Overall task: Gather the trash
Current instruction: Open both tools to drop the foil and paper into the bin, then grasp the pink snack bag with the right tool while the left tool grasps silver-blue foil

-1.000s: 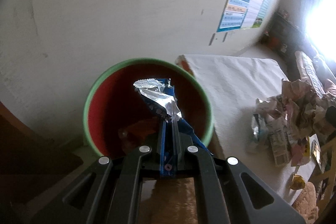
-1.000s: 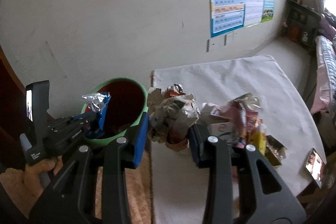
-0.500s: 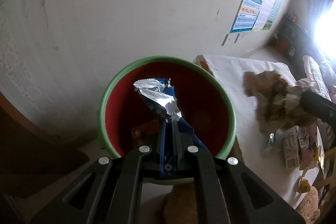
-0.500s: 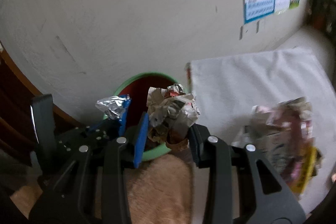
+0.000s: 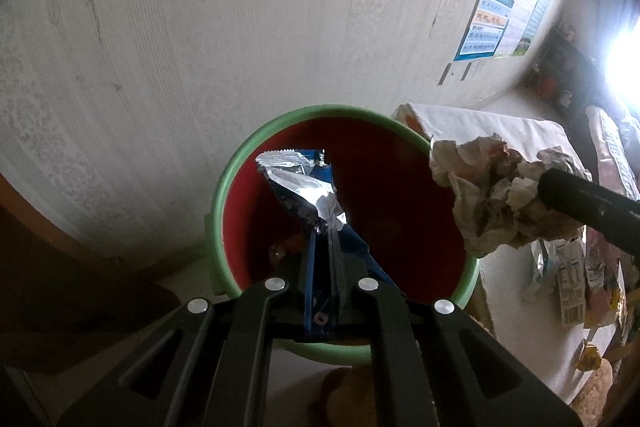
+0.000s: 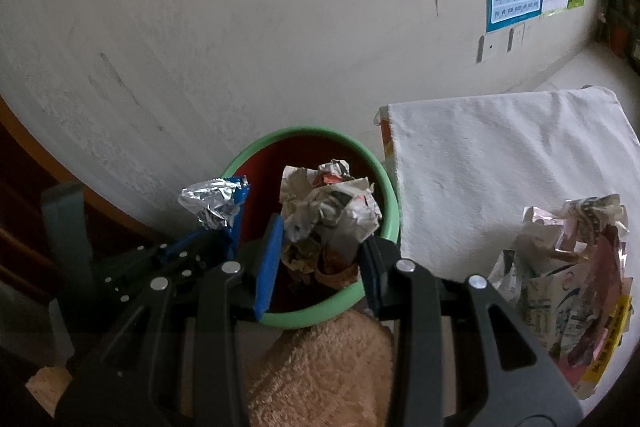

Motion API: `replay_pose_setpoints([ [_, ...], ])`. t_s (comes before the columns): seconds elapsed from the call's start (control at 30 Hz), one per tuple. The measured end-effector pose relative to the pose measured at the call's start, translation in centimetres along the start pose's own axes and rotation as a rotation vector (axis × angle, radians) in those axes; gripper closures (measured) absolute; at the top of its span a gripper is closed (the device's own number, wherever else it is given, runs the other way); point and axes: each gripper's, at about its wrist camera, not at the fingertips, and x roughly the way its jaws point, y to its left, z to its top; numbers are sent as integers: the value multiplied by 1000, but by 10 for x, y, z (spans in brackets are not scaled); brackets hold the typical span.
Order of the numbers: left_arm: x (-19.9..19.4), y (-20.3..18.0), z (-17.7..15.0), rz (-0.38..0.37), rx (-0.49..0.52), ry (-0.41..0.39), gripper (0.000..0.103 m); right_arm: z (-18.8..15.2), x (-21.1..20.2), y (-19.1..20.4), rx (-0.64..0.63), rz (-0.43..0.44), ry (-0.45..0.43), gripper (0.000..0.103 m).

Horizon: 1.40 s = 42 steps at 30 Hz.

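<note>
Low in the centre of the left wrist view, your left gripper (image 5: pixel 323 247) has its blue pads pressed together on a torn silver-foil snack wrapper with a blue printed side (image 5: pixel 300 187). The log shows those jaws just starting to part, yet the wrapper is still pinched and stands up over the round green bin with the dark red inside (image 5: pixel 224 187). At the bottom of the bin you can make out only an orange-brown scrap, too dark to identify.

At the right edge of that view, your right gripper shows only as one black finger, cut off by the frame, against a crumpled grey-white paper ball (image 5: pixel 496 195) that hangs above the bin's right rim.

Centre of the right wrist view, your right gripper (image 6: pixel 320 247) pinches the same paper ball (image 6: pixel 328 207) between its blue pads, directly over the bin (image 6: pixel 390 211). The ball hides most of the bin's inside. Your left gripper (image 6: pixel 224 223) sits at the left with the foil wrapper (image 6: pixel 210 203); the hand behind it is lost in shadow.

Lower right, a heap of crumpled wrappers and cartons (image 6: pixel 568 267) lies on the white cloth-covered table (image 6: pixel 500 147), partly cut off by the frame edge.
</note>
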Motion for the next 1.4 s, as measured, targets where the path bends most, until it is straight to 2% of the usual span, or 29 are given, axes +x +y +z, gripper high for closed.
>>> replay_pose_setpoints([
  [0.03, 0, 0, 1, 4, 0, -1, 95, 0, -1, 0, 6, 7, -5, 66],
  [0.07, -1, 0, 1, 13, -2, -3, 92, 0, -2, -1, 10, 16, -10, 59],
  [0.13, -2, 0, 1, 21, -15, -12, 66, 0, -4, 0, 11, 25, -21, 51],
  [0.17, -4, 1, 1, 21, -22, -19, 64, -1, -6, -1, 9, 30, -28, 46],
  [0.27, -7, 1, 1, 26, -22, -21, 64, -3, -10, -3, 14, 31, -37, 42],
  [0.6, -17, -4, 2, 29, -12, -33, 64, -14, -38, -19, 43, 8, -63, 42],
  [0.73, -30, -12, 5, 23, -13, -75, 64, -23, -63, -34, 102, 30, -83, 37],
  [0.93, -39, -35, 8, -7, 29, -90, 64, -34, -107, -60, 105, -18, -147, 35],
  [1.03, -41, -51, 5, -31, 54, -82, 64, -47, -129, -90, 155, -56, -172, 33],
  [1.23, -40, -80, -2, -71, 105, -56, 64, -82, -157, -165, 273, -268, -162, 33],
  [1.4, -39, -108, -11, -96, 152, -32, 64, -103, -157, -202, 368, -299, -135, 33],
])
